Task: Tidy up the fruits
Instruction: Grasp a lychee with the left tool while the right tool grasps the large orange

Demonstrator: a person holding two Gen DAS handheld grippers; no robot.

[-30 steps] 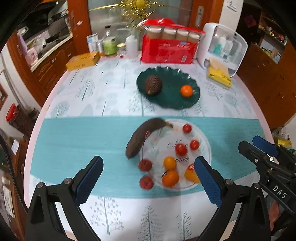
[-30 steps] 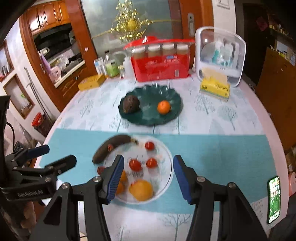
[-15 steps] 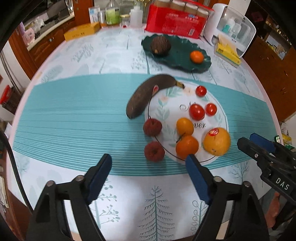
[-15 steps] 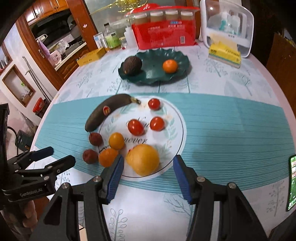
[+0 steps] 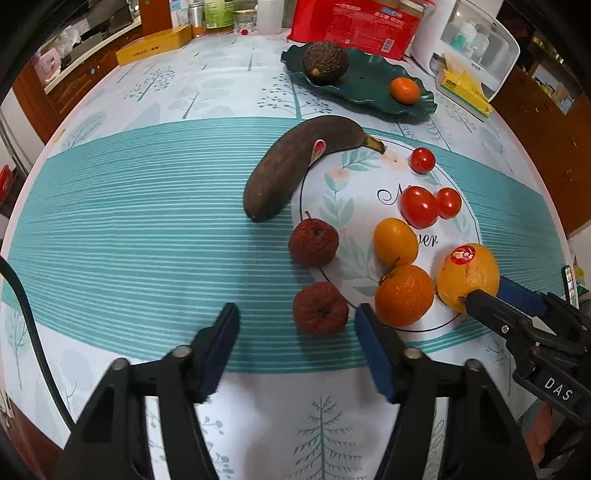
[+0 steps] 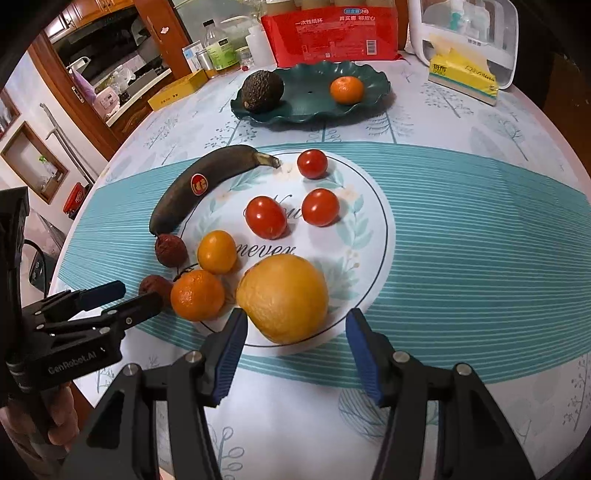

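Note:
A round white placemat (image 5: 354, 206) (image 6: 365, 221) holds three cherry tomatoes (image 6: 266, 216), two small oranges (image 5: 404, 295) and a big yellow orange (image 6: 282, 297) (image 5: 467, 275). A brown banana (image 5: 295, 162) lies across its left rim, with two dark red lychees (image 5: 320, 308) beside it. My left gripper (image 5: 295, 350) is open, just short of the nearer lychee. My right gripper (image 6: 293, 349) is open, with the big orange just ahead of its fingers. A dark green plate (image 6: 310, 107) at the back holds an avocado (image 6: 262, 90) and a tangerine (image 6: 346, 89).
Behind the green plate stand a red pack of paper cups (image 6: 332, 33), a white storage box (image 6: 465, 33), a yellow tissue pack (image 6: 461, 77), bottles and a yellow box (image 5: 155, 46). The round table's edge (image 5: 22, 192) curves on the left. A phone (image 5: 569, 277) lies at the right.
Both grippers have moved forward and down toward the fruit. The left one now sits near the nearer lychee, the right one near the big orange. Both stay open.

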